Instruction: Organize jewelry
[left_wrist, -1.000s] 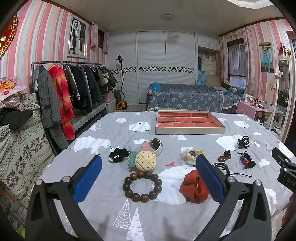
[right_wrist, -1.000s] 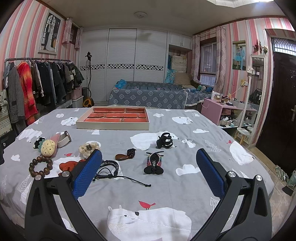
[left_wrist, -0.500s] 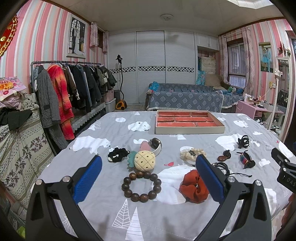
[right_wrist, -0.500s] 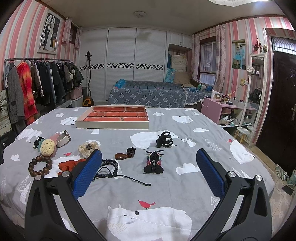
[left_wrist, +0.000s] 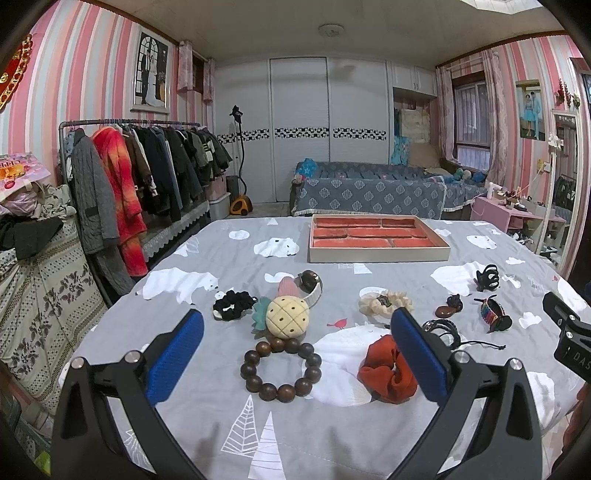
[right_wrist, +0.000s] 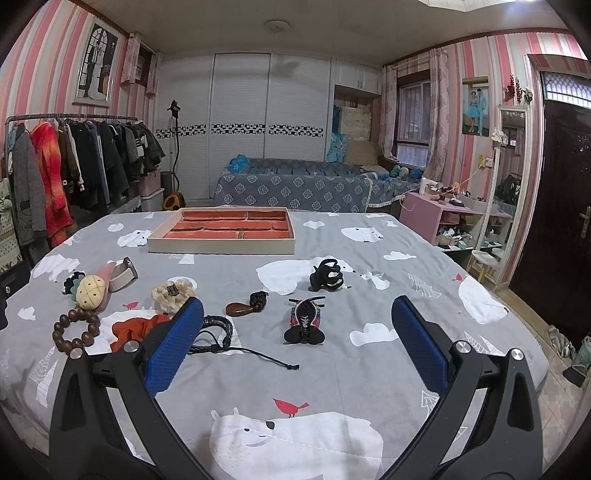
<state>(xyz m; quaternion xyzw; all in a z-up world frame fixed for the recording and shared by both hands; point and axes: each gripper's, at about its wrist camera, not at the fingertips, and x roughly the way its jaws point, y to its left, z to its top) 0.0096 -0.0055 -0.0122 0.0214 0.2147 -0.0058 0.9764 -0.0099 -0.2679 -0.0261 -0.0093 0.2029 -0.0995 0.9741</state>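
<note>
Left wrist view: left gripper (left_wrist: 295, 334) spread wide and empty, dark wooden bead bracelet (left_wrist: 280, 371) centred low in frame between its blue pads.

Right gripper (right_wrist: 297, 334), equally wide and empty, frames a colourful striped hair claw (right_wrist: 304, 321), long axis running up-frame. Both arms look equally ready; the red-lined compartment tray (left_wrist: 380, 254) lies well beyond, upper centre.

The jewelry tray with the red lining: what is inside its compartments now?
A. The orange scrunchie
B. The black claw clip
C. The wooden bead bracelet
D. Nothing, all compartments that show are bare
D: the jewelry tray shows only red lining, while the wooden bead bracelet, the black claw clip and the orange scrunchie all lie on the bedsheet in front of it.
</note>
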